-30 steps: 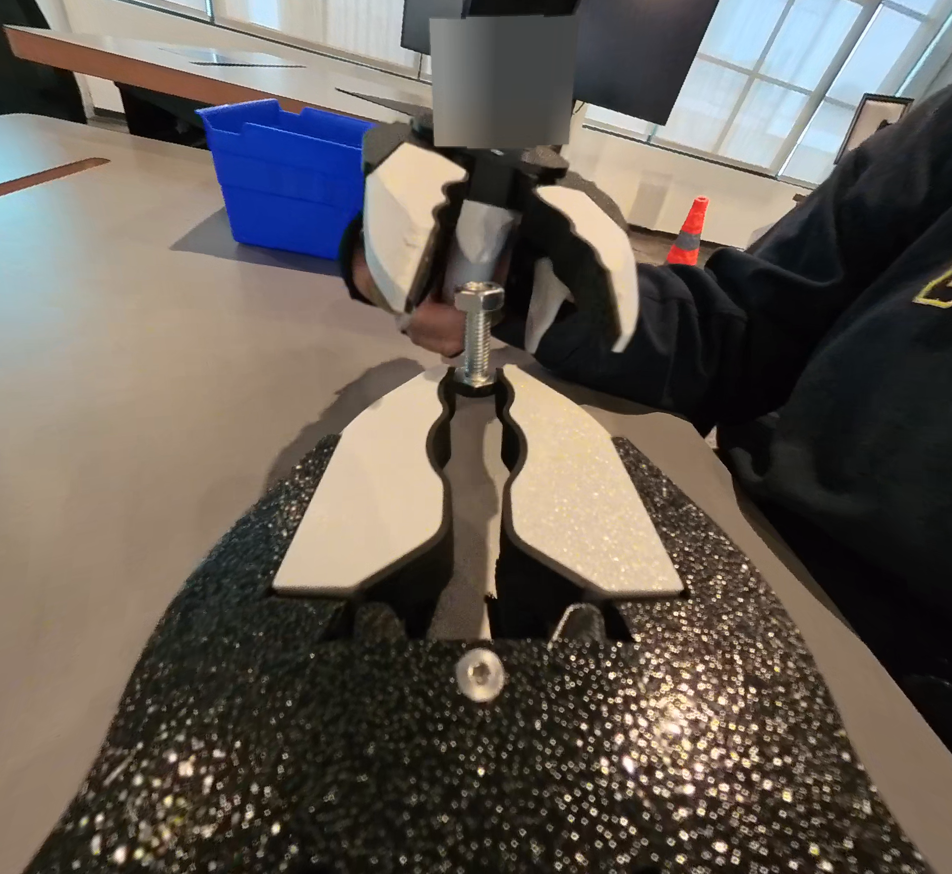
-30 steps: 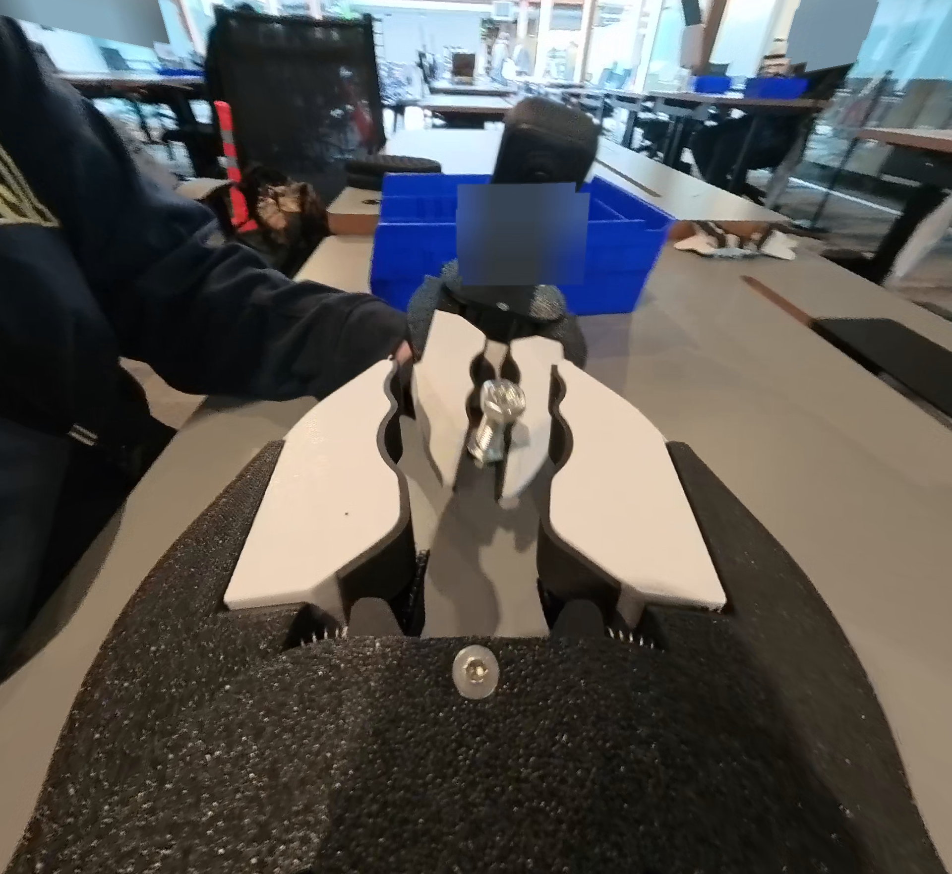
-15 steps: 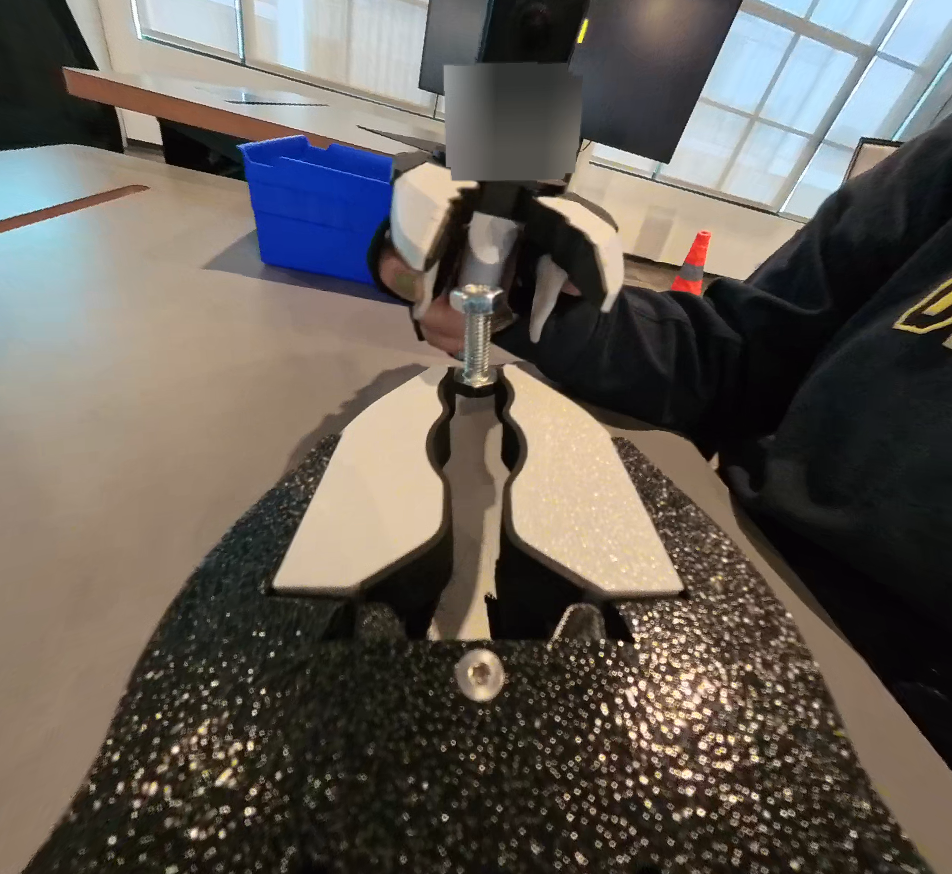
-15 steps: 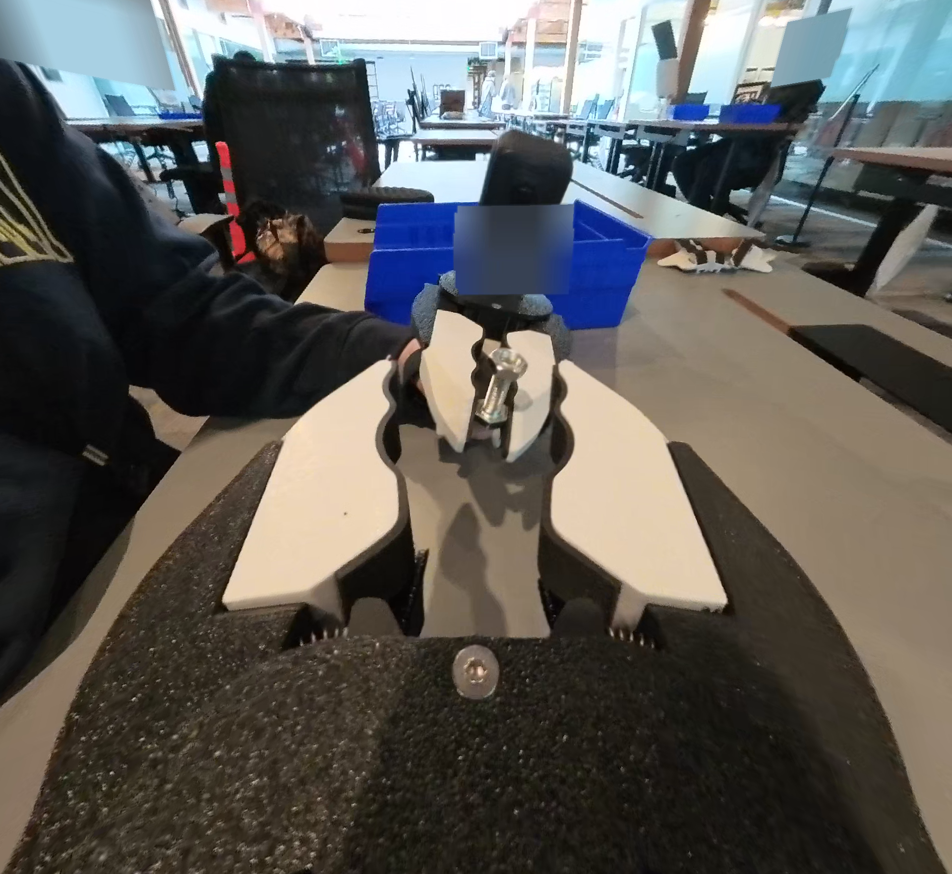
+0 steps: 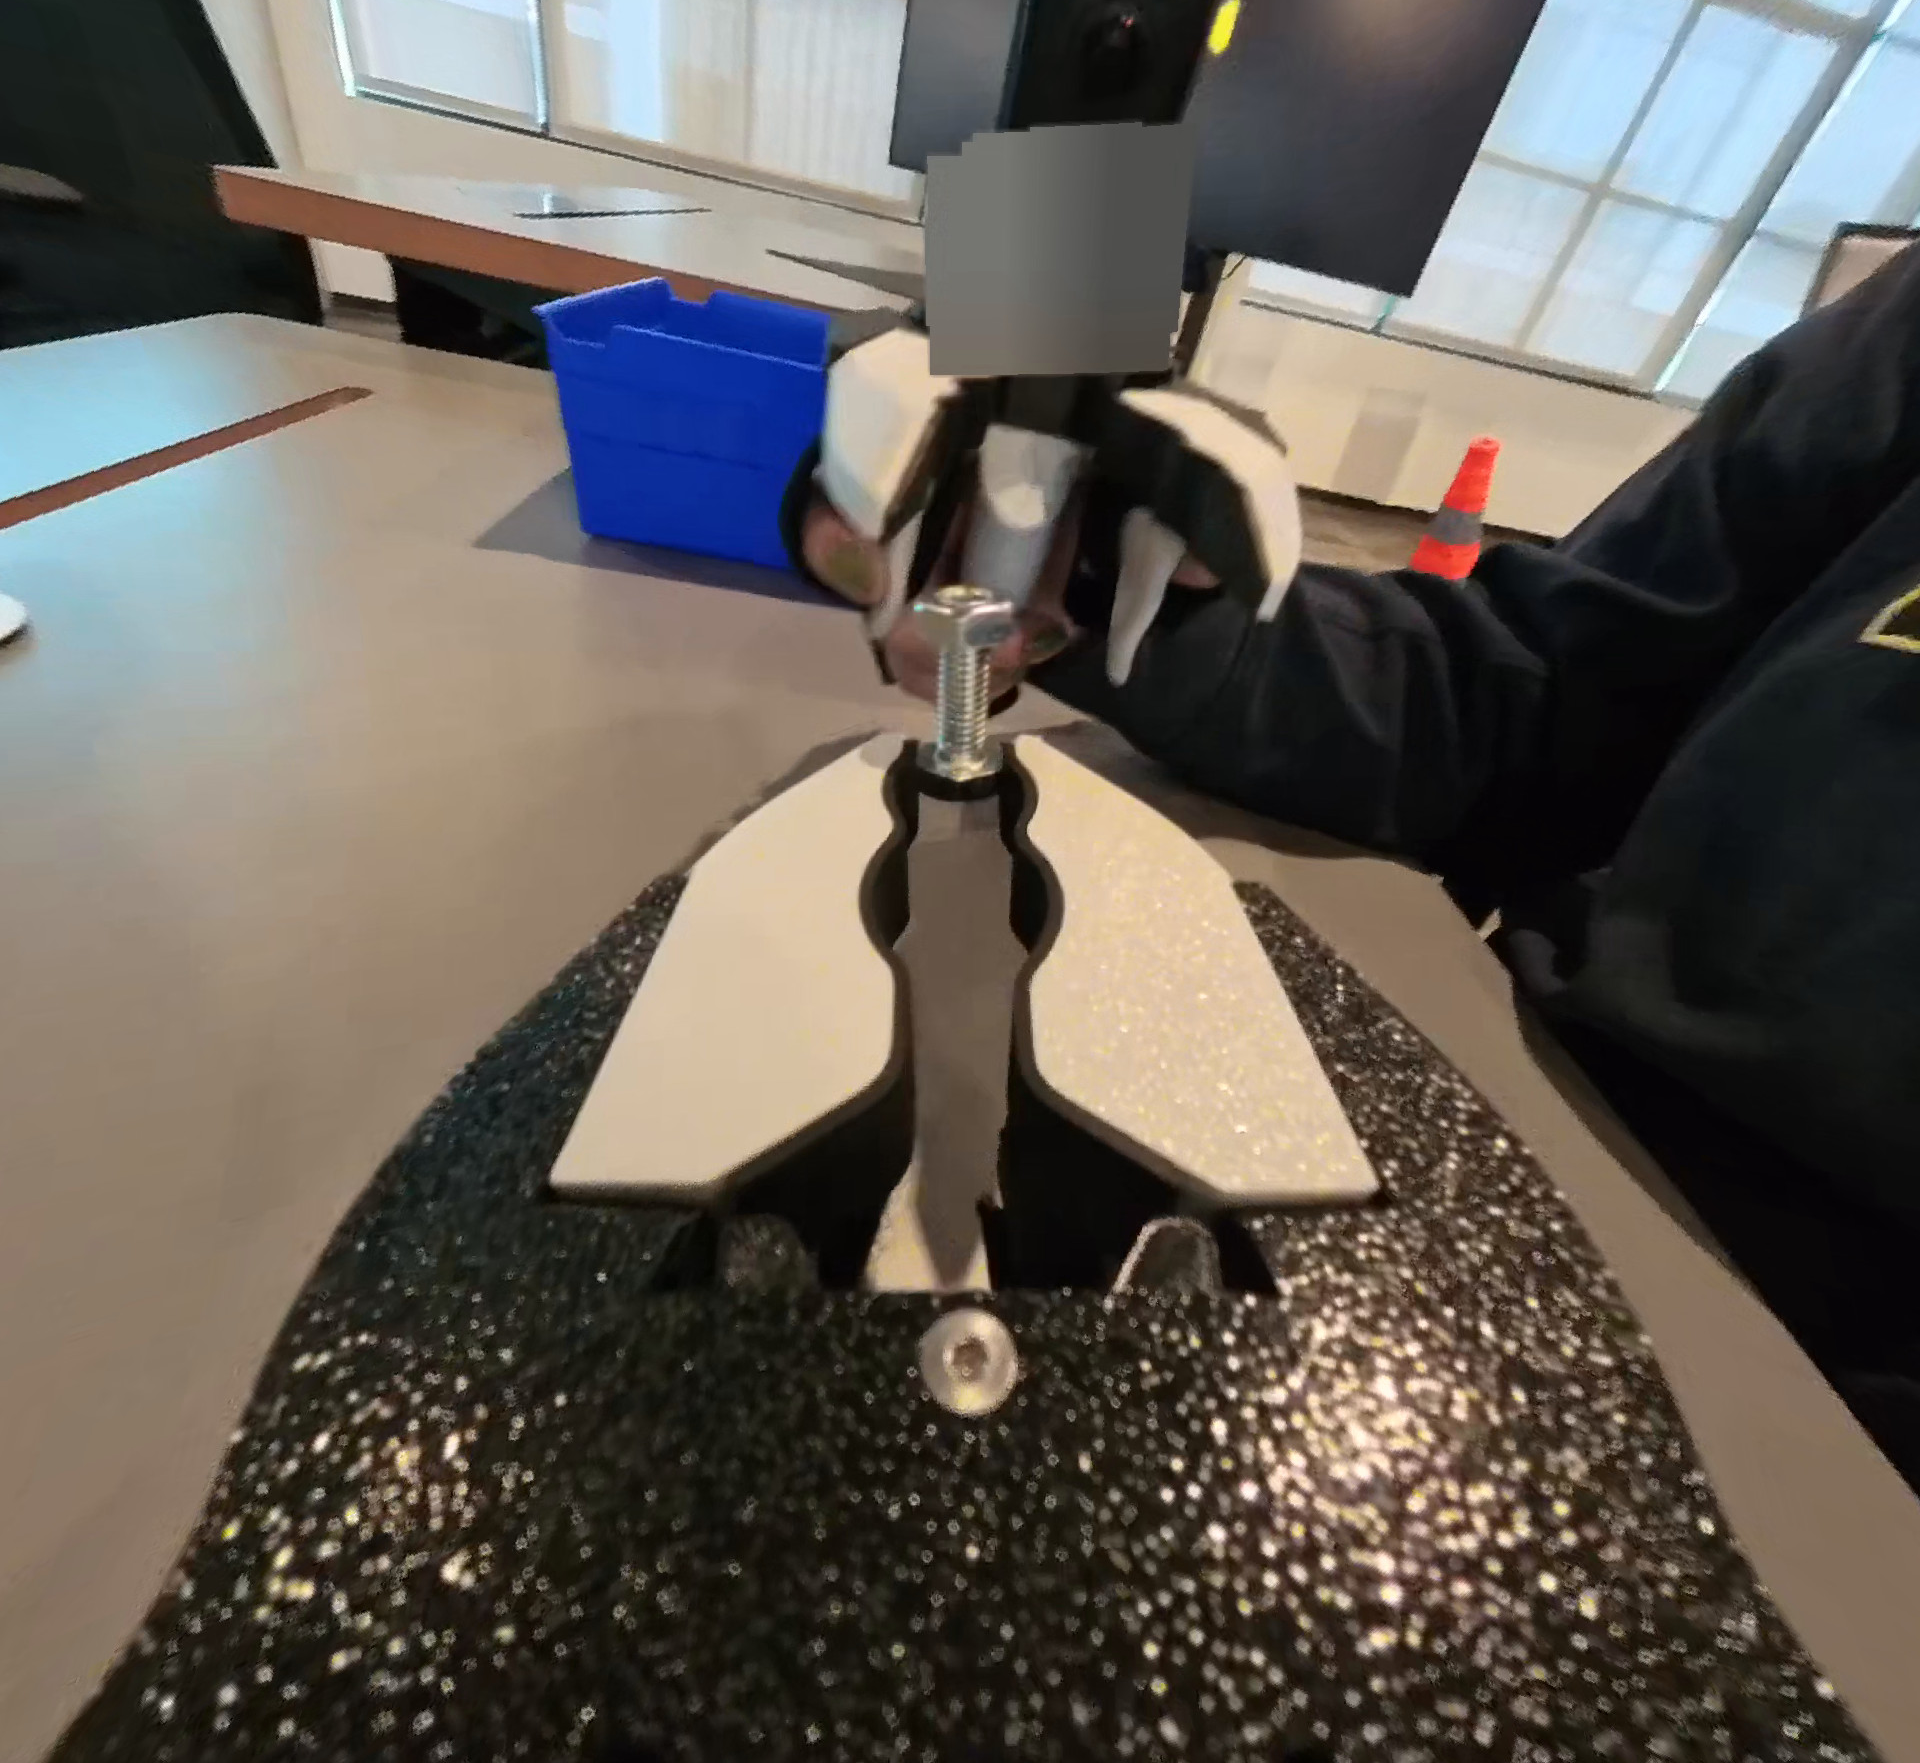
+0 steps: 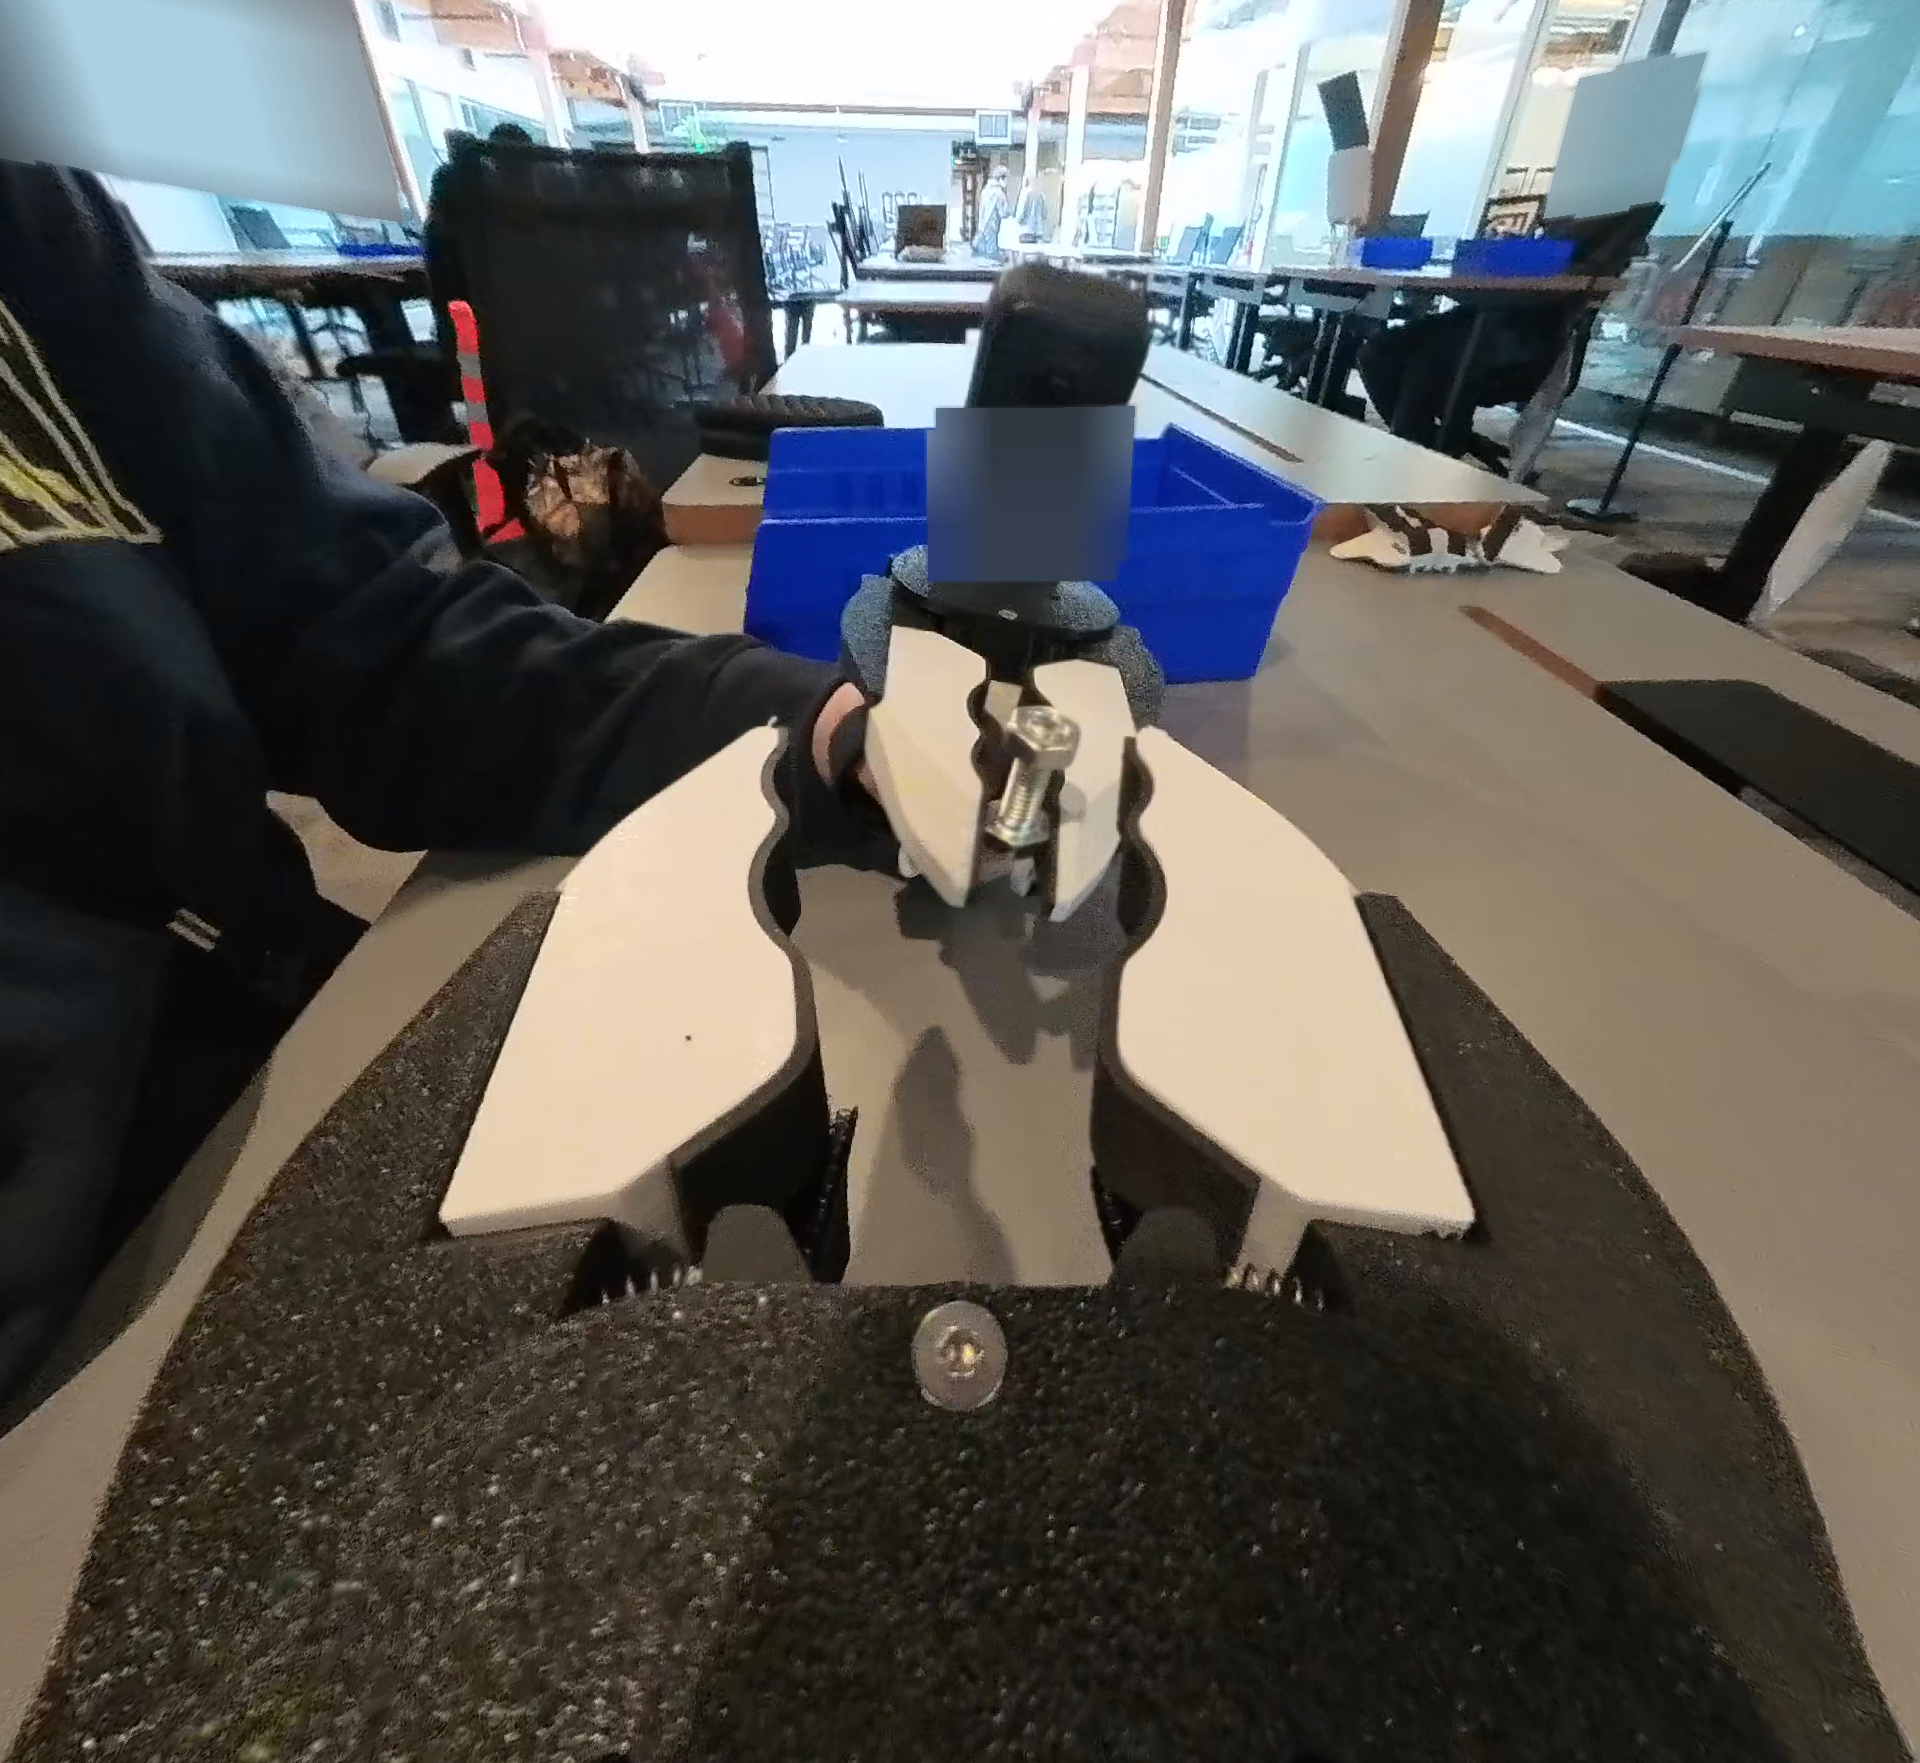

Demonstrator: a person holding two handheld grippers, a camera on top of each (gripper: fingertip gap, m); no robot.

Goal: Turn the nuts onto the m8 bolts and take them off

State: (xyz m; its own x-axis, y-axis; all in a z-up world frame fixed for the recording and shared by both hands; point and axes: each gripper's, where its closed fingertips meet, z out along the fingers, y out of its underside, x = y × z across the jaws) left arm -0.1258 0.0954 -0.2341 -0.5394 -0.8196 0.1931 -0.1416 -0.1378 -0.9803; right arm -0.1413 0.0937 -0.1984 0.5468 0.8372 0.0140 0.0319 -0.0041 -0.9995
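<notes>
1. I am pinching the nut (image 5: 958, 761) with the tips of my left gripper (image 5: 958, 778), fingers drawn in around it just above the grey tabletop (image 5: 312, 778).
2. The bolt (image 5: 962, 674) is standing upright out of that nut, threaded shank up and hex head on top; in the right wrist view the same bolt (image 6: 1031, 778) is leaning slightly, its nut (image 6: 1013, 828) sitting low on the thread between the far white fingers.
3. My right gripper (image 6: 961, 840) is hanging spread, its white fingers (image 6: 665, 1017) wide apart and gripping nothing, with bare tabletop (image 6: 1558, 882) showing between them.
4. In the left wrist view, my right gripper (image 5: 1013, 591) is facing me just beyond the bolt head, apart from it, with my dark sleeve (image 5: 1455, 695) reaching in from the right.
5. A blue bin (image 5: 691, 446) is sitting on the tabletop farther back on the left; in the right wrist view the blue bin (image 6: 1205, 560) is showing behind my left gripper (image 6: 1013, 872).
6. An orange cone (image 5: 1455, 518) is standing on the floor beyond the tabletop edge.
</notes>
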